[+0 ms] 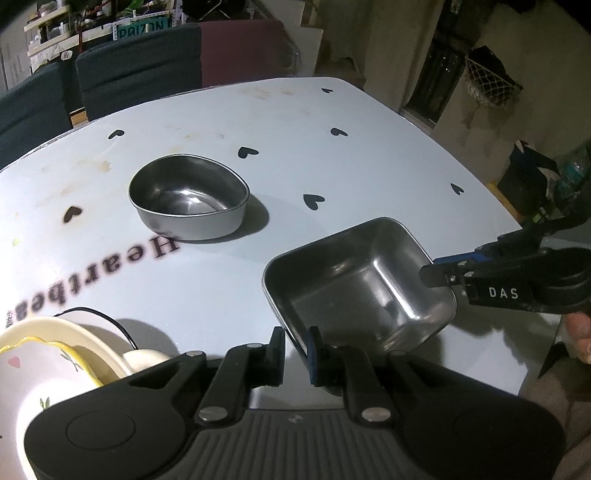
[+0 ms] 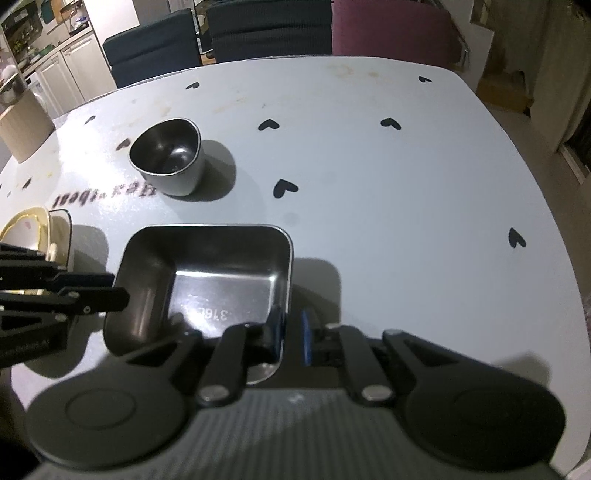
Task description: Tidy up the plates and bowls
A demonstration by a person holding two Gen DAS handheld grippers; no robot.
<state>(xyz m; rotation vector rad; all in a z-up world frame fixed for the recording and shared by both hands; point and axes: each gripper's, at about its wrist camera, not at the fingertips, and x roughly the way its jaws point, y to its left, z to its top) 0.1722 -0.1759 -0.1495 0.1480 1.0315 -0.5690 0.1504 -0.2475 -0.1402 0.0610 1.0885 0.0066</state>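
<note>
A square steel bowl (image 1: 360,282) sits near the table's front; it also shows in the right wrist view (image 2: 207,280). My left gripper (image 1: 295,350) straddles its near-left rim, one finger on each side, with a narrow gap. My right gripper (image 2: 290,336) straddles the bowl's right rim the same way; in the left wrist view it reaches in from the right (image 1: 439,271). A heart-shaped steel bowl (image 1: 188,197) stands farther back on the table (image 2: 168,160). A stack of cream ceramic plates and bowls (image 1: 51,354) lies at the near left (image 2: 33,229).
The pale blue tabletop (image 1: 332,166) bears black hearts and lettering. Dark blue and maroon chairs (image 2: 266,29) stand along the far edge. A cardboard box (image 2: 22,125) is at the far left. The table's right edge (image 1: 524,225) is close to the right gripper.
</note>
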